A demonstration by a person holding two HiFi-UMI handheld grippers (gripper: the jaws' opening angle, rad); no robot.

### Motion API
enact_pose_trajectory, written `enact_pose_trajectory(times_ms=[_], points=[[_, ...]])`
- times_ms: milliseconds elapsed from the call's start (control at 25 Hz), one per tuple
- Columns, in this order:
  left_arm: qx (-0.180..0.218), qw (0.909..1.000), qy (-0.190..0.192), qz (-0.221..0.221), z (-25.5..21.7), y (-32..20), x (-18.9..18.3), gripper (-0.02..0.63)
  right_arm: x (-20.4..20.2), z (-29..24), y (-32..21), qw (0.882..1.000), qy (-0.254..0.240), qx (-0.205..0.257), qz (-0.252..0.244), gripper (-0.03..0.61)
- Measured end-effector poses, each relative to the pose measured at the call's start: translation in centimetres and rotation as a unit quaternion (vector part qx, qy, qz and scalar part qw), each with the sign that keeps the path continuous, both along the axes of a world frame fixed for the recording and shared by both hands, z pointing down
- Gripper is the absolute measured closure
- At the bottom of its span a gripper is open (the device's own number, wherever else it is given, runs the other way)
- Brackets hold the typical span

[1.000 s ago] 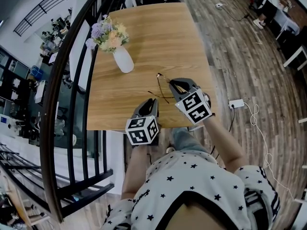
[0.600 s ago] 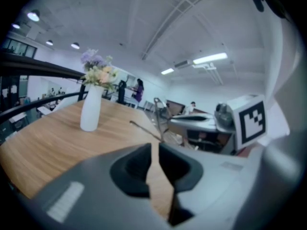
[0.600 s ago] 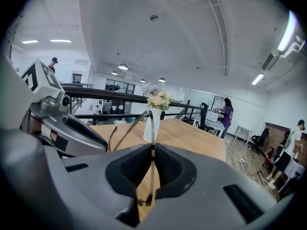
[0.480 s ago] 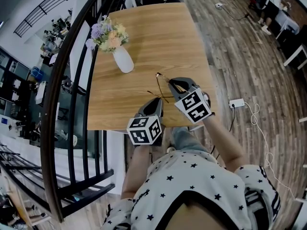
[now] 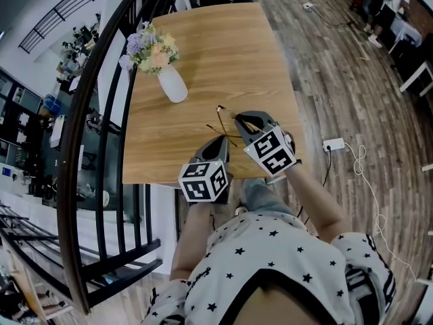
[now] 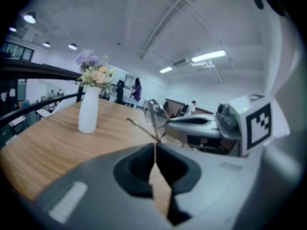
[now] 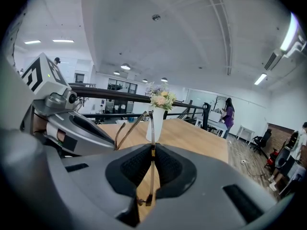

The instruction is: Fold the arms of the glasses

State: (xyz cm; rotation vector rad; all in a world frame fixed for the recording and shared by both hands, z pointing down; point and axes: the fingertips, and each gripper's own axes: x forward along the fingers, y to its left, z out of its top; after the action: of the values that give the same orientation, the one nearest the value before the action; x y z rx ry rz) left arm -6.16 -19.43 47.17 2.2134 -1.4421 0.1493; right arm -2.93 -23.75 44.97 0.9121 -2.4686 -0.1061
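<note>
Left gripper, grey plastic: jaws pressed together, tips right at the end of one thin wire arm of the glasses. Right gripper: jaws clamped on the other slim arm, near the front edge of the wood-grain surface. Farther back stands a smooth white vase of pastel flowers.

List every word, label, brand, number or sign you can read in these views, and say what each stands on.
Readable text: none in any view.
Left tool: black-and-white square markers only, patterns, not letters.
Right tool: the same kind of markers, no letters.
White vase and glasses: no print visible.
</note>
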Motion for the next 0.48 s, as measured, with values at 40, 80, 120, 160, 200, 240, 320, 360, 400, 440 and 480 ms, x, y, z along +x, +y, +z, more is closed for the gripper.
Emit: enact_pose_trajectory(times_ms=[40, 80, 120, 160, 200, 240, 320, 360, 400, 440, 480], points=[[0.0, 1.0, 0.0, 0.001, 0.04, -0.03, 0.05, 0.601, -0.06, 0.04, 0.03, 1.0, 0.0, -0.001, -0.001, 0.546], [0.0, 1.0, 0.0, 0.001, 0.07, -0.04, 0.1, 0.601, -0.11, 0.05, 0.06, 1.0, 0.001, -0.001, -0.001, 0.546], [-0.001, 1.0, 0.0, 0.002, 0.08, -0.03, 0.15, 0.602, -0.15, 0.05, 0.11, 1.0, 0.002, -0.001, -0.002, 0.546], [-0.001, 1.0, 0.001, 0.003, 0.09, -0.03, 0.22, 0.601, -0.19, 0.04, 0.18, 1.0, 0.004, -0.001, -0.003, 0.546], [-0.001, 1.0, 0.001, 0.004, 0.09, -0.03, 0.29, 0.601, -0.25, 0.05, 0.23, 1.0, 0.005, 0.0, -0.004, 0.546], [-0.001, 1.0, 0.001, 0.004, 0.09, -0.05, 0.37, 0.603, -0.3, 0.08, 0.29, 1.0, 0.007, 0.001, -0.005, 0.546], [-0.001, 1.0, 0.001, 0.006, 0.1, -0.12, 0.51, 0.601, -0.41, 0.19, 0.39, 1.0, 0.009, 0.0, -0.007, 0.546], [-0.001, 1.0, 0.0, 0.007, 0.1, -0.17, 0.57, 0.602, -0.48, 0.24, 0.45, 1.0, 0.011, -0.001, -0.008, 0.546], [-0.001, 1.0, 0.0, 0.008, 0.09, -0.23, 0.63, 0.602, -0.58, 0.28, 0.5, 1.0, 0.011, -0.002, -0.009, 0.546], [-0.001, 1.0, -0.001, 0.009, 0.06, -0.28, 0.67, 0.603, -0.7, 0.28, 0.55, 1.0, 0.01, -0.003, -0.01, 0.546], [-0.001, 1.0, -0.001, 0.009, 0.02, -0.33, 0.69, 0.603, -0.83, 0.23, 0.57, 1.0, 0.009, -0.002, -0.012, 0.546]])
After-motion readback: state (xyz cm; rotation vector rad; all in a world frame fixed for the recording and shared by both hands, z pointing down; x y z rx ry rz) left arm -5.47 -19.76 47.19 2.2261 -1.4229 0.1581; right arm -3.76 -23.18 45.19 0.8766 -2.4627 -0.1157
